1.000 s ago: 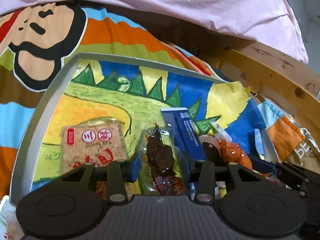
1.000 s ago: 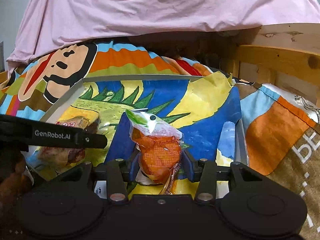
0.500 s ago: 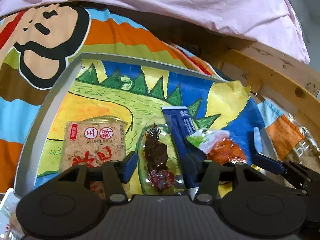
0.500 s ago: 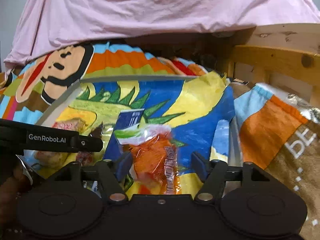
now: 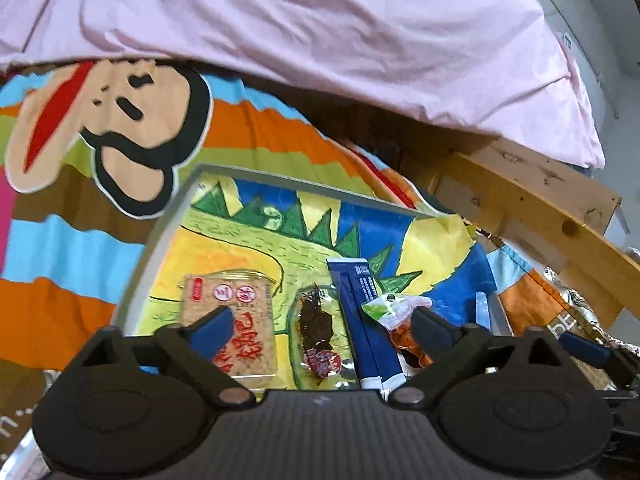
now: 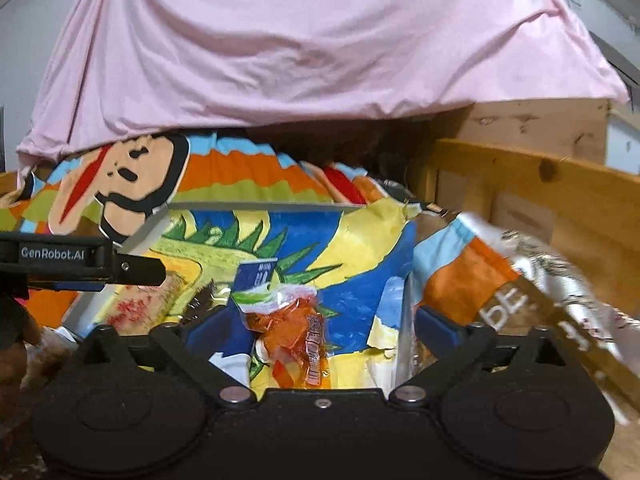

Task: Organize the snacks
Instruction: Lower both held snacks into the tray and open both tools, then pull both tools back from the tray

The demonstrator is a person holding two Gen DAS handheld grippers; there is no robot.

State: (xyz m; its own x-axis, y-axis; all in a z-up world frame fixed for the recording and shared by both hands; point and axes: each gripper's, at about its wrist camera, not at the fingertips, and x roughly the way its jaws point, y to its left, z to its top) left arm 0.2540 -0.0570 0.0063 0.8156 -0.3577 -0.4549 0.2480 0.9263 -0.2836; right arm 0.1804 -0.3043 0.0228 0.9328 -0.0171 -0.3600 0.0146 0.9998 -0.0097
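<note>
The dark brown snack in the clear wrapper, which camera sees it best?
The left wrist view. There the dark brown snack lies whole in the tray, between the tan cracker pack and the blue packet. The right wrist view shows only a dark sliver with crinkled wrapper at the left, too little to recognise.

Four snack packets are crowding the near end of the tray (image 5: 160, 232), its far half lying bare. A pink sheet (image 5: 320, 32) is overhanging behind, a wooden rail (image 6: 540, 184) is walling the right, and the left hand-held gripper (image 5: 318, 326) is blocking the tray's left side.
</note>
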